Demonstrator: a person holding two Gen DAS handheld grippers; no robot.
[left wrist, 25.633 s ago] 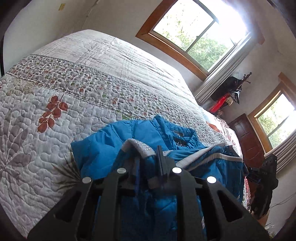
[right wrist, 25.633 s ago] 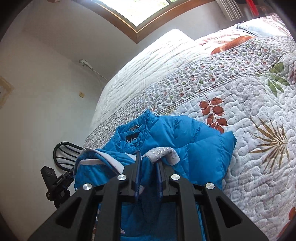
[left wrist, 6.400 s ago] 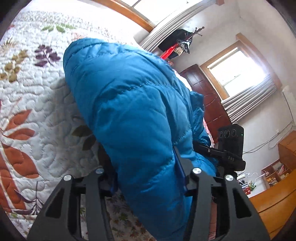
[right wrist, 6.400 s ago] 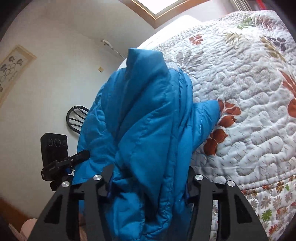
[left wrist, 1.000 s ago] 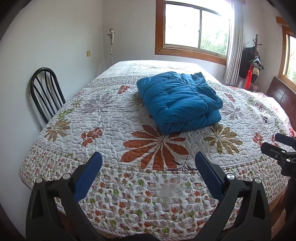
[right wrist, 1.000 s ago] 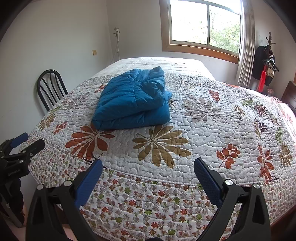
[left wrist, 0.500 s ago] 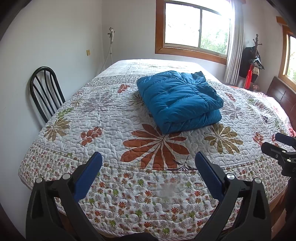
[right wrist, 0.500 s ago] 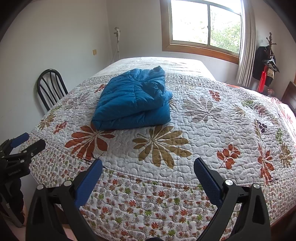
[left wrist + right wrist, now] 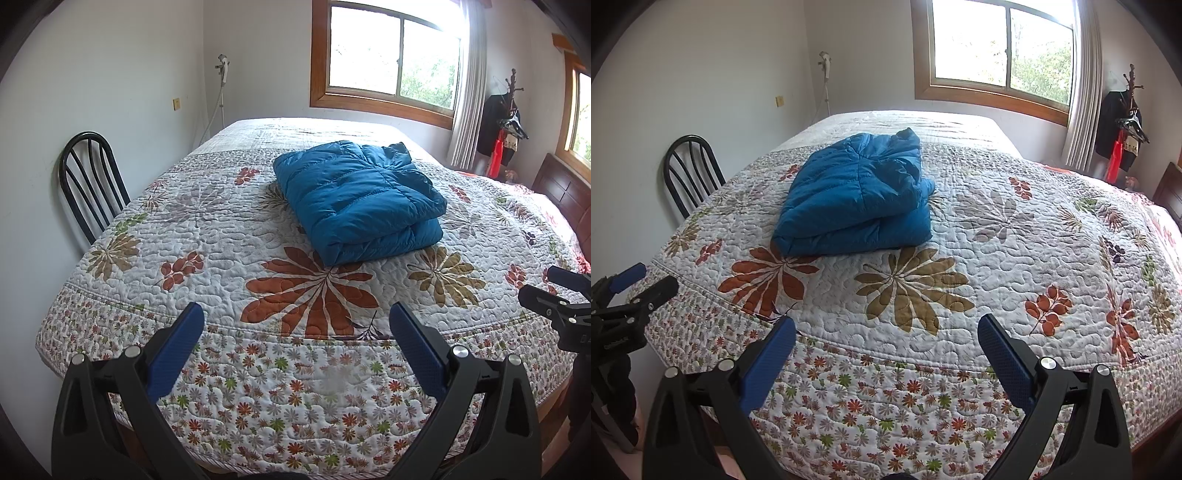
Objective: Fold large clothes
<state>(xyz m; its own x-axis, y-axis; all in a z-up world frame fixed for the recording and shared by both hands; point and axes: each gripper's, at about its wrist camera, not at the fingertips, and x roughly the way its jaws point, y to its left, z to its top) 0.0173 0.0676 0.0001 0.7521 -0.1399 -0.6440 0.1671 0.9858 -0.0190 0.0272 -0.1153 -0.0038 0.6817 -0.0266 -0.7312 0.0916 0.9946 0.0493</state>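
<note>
A blue puffer jacket lies folded into a thick rectangle on the floral quilt of the bed; it also shows in the right wrist view. My left gripper is wide open and empty, held off the foot of the bed, well short of the jacket. My right gripper is wide open and empty too, beside the left one. The right gripper shows at the right edge of the left wrist view, and the left gripper at the left edge of the right wrist view.
A black metal chair stands against the wall left of the bed. A window with a curtain is behind the bed. A coat rack and a dark wooden headboard are at the right.
Since one second ago almost nothing moved; both grippers stay open and back from the bed. Six seconds ago both were shut on the jacket, lifting it.
</note>
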